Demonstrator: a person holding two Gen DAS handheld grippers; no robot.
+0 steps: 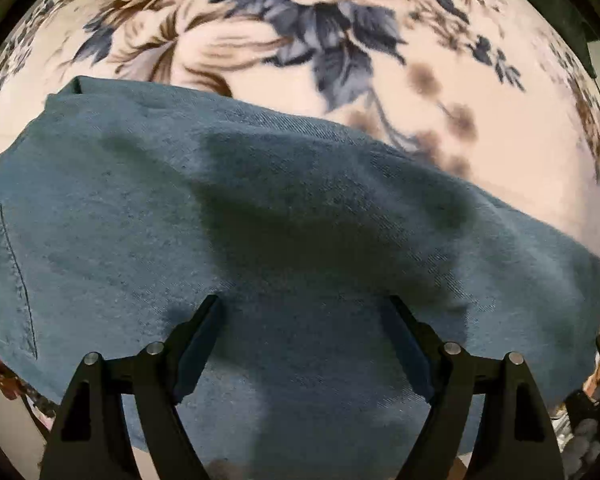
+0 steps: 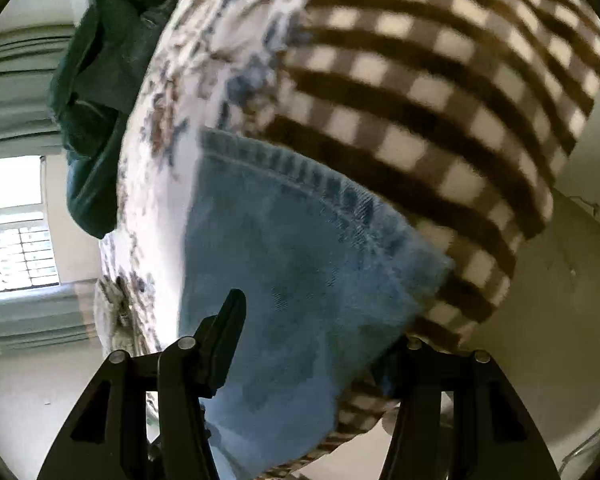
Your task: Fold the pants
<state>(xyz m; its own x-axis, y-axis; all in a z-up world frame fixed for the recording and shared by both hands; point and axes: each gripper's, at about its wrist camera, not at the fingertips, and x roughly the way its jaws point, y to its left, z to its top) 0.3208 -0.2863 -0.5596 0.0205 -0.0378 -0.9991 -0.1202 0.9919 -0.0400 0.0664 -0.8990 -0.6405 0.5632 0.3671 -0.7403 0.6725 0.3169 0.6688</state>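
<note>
Pants (image 1: 260,240) are lying across mid-frame, seemingly part-folded, with both left gripper (image 1: 304,304) and right gripper (image 2: 320,320) spreading wide, gripping nothing.

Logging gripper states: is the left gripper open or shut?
Open. The left gripper has its fingers spread wide over the pants, with denim showing between them, nothing pinched.

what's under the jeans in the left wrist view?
The jeans lie on a floral blanket, visible beyond their far edge. Whatever sits directly beneath the denim is covered.
</note>
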